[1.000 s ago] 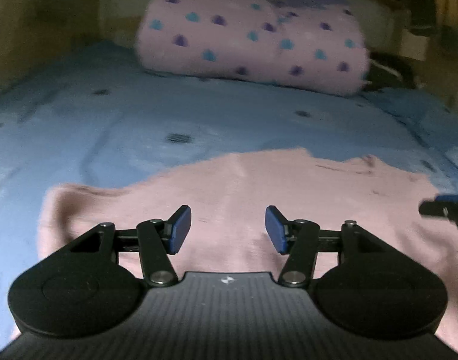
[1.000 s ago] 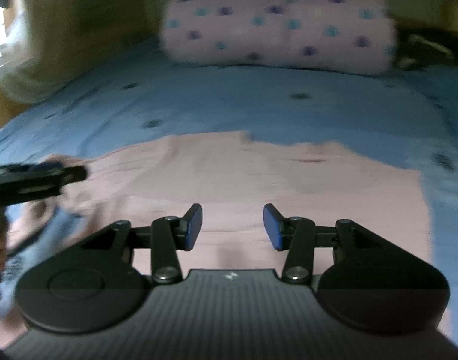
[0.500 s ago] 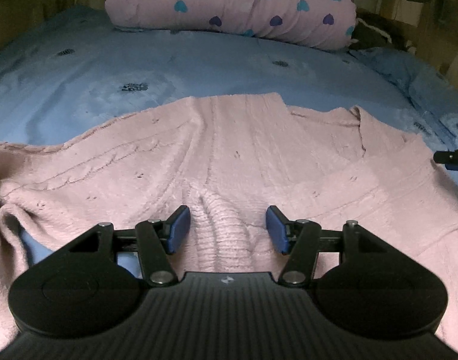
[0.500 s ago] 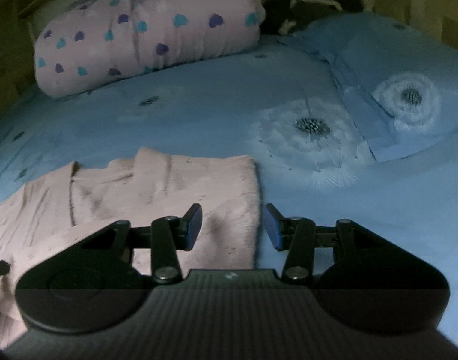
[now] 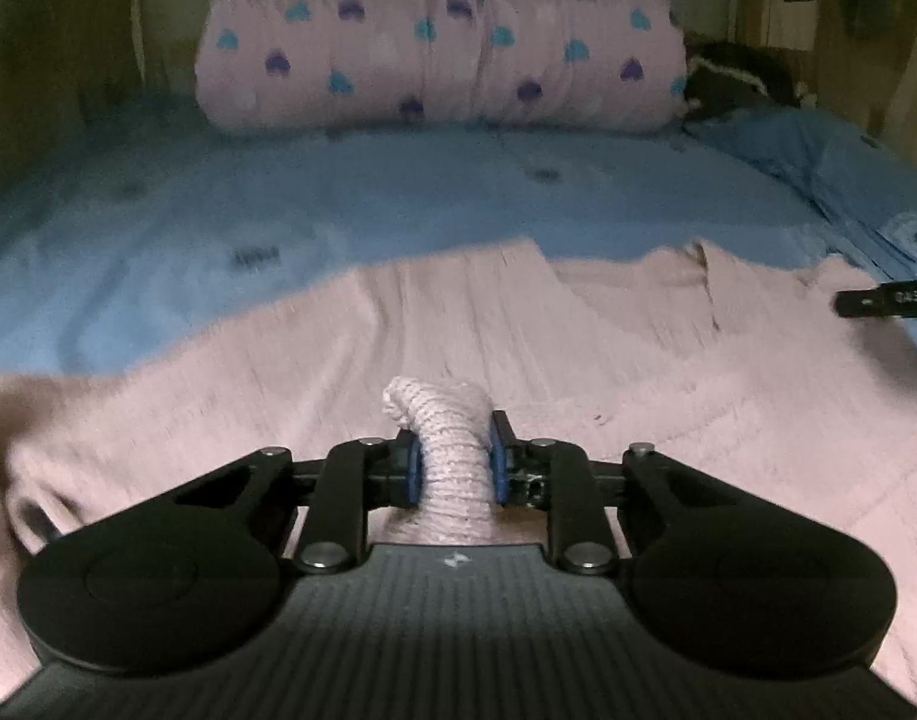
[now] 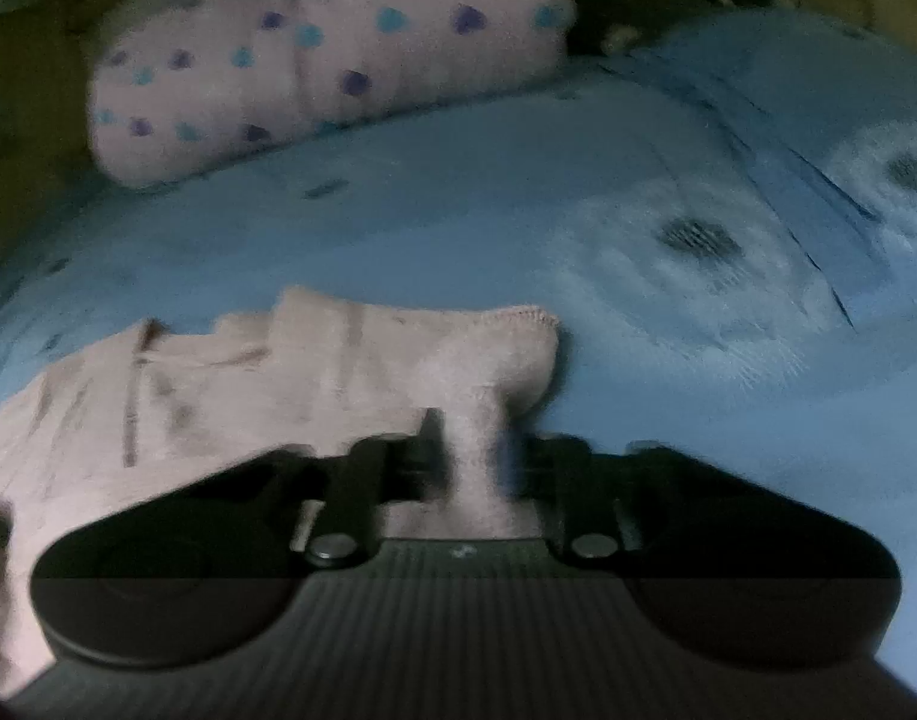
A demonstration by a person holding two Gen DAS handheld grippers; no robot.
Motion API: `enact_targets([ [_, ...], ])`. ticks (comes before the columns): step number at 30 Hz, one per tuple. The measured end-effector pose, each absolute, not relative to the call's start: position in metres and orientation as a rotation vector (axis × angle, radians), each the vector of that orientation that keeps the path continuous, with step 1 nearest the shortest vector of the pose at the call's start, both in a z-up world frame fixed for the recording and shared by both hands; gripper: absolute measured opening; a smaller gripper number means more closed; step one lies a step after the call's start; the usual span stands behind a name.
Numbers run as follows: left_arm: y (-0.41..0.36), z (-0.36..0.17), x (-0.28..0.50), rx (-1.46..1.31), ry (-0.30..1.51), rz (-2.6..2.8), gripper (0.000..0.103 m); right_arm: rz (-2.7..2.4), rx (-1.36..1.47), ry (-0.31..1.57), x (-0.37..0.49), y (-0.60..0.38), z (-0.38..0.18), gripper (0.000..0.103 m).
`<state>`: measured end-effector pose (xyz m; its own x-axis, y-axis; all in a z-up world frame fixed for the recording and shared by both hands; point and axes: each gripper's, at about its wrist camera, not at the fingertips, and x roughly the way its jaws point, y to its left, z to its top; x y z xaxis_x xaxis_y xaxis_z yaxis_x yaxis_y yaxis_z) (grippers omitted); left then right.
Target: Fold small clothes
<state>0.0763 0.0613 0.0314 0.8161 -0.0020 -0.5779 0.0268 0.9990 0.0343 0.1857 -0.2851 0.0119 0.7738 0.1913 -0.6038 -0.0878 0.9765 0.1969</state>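
Note:
A pink knit sweater lies spread on the blue bed sheet. My left gripper is shut on a bunched ribbed fold of the sweater near its near edge. My right gripper is shut on a pinch of the sweater near its right corner; this view is blurred. A tip of the right gripper shows at the right edge of the left wrist view.
A pink bundle with blue and purple hearts lies across the head of the bed. A blue pillow sits at the right, with a dark item behind it. The sheet has dandelion prints.
Both grippers were open half a second ago and have now shut on folds of the sweater. Both views are blurred by motion.

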Motion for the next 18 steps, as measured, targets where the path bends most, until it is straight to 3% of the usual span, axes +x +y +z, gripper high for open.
enact_targets([
  [5, 0.065, 0.017, 0.099, 0.011, 0.706, -0.028, 0.028, 0.083, 0.024, 0.591, 0.183, -0.280, 0.017, 0.018],
  [8, 0.063, 0.015, 0.101, 0.065, 0.695, -0.006, 0.041, 0.067, -0.012, 0.646, 0.195, -0.278, 0.001, 0.020],
  [10, 0.062, 0.015, 0.100, 0.084, 0.690, 0.029, 0.058, 0.051, -0.017, 0.643, 0.197, -0.276, 0.000, 0.025],
  [14, 0.062, 0.018, 0.098, 0.094, 0.684, 0.047, 0.064, 0.026, -0.009, 0.645, 0.200, -0.277, 0.001, 0.034],
  [16, 0.061, 0.024, 0.093, 0.117, 0.678, 0.039, 0.070, 0.009, 0.011, 0.648, 0.197, -0.281, 0.003, 0.046],
  [18, 0.061, 0.029, 0.086, 0.135, 0.665, 0.035, 0.075, 0.000, 0.050, 0.653, 0.191, -0.286, 0.010, 0.048],
])
